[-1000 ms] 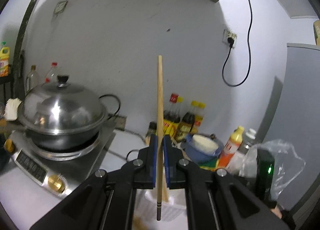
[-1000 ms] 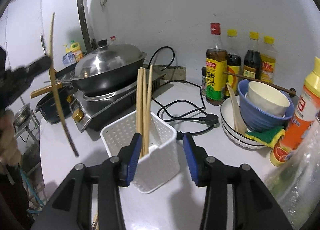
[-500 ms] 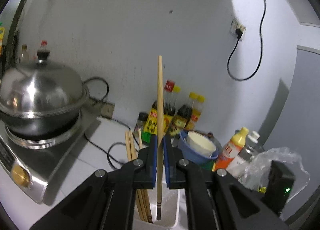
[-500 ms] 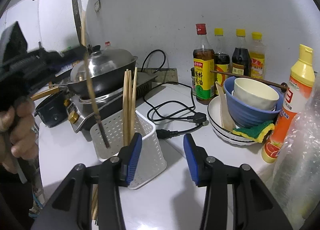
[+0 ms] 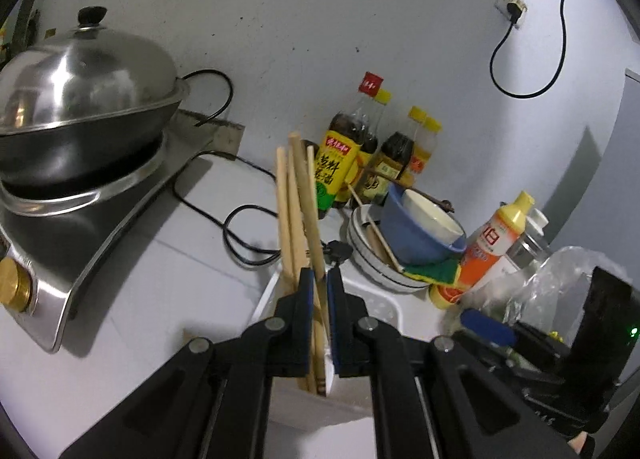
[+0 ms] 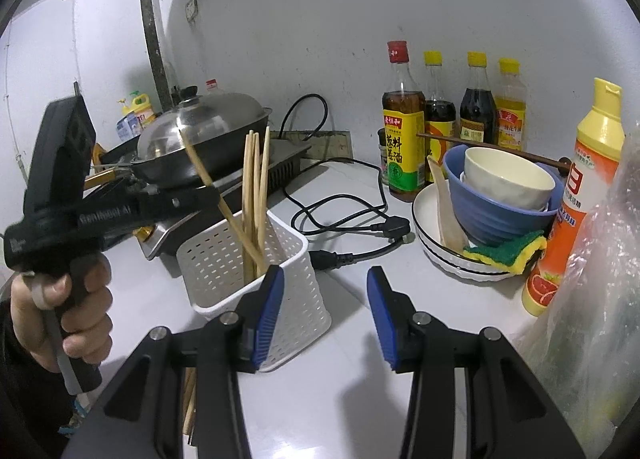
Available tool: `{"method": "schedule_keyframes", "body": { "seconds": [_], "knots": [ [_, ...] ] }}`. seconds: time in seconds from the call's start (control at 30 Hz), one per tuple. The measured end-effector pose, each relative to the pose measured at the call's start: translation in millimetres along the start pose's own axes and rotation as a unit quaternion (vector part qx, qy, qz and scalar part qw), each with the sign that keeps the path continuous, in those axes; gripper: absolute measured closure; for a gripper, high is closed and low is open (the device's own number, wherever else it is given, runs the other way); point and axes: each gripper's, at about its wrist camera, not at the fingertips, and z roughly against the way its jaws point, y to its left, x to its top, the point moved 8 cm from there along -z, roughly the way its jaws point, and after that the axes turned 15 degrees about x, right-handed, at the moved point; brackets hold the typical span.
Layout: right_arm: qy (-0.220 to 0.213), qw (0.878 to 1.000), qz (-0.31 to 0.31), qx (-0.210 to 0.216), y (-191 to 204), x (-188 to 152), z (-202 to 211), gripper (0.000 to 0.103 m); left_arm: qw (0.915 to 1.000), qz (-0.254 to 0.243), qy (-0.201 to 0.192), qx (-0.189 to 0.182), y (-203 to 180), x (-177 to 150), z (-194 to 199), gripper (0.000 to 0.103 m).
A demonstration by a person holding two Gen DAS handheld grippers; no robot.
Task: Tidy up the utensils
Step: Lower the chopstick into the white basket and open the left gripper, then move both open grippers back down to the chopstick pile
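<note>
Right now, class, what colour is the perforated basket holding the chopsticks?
White basket; the right wrist view shows it best.

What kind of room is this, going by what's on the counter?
Most likely a small home kitchen: a lidded wok sits on a countertop cooker, sauce bottles line the wall, and stacked bowls stand beside a white basket holding chopsticks.

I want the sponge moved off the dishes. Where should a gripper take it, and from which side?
Grip the green-and-yellow sponge across its free yellow end, coming from the front and slightly above: it lies flat on the plate's rim, and the blue bowl blocks the back.
</note>
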Motion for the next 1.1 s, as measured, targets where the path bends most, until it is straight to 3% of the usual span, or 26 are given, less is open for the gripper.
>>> {"method": "schedule_keyframes", "body": {
  "seconds": [0.1,0.3,0.6,1.1],
  "knots": [
    [0.002,1.000,0.002,-0.005,3.2,-0.2,1.0,0.062,1.0000,0.000,0.000,0.001,4.2,-2.3,3.3,0.067],
    [0.013,1.000,0.005,-0.015,13.9,-3.4,2.9,0.062,0.9998,0.009,-0.015,0.003,17.1,-1.8,24.7,0.058],
    [0.014,0.999,0.025,-0.018,45.8,-5.4,13.6,0.062,0.9992,0.015,-0.036,0.007,34.2,-10.9,63.7,0.051],
    [0.029,0.998,0.055,-0.023,97.4,-21.9,26.0,0.060,0.9985,0.026,-0.049,0.003,68.9,-41.1,112.9,0.048]
  ]
}}
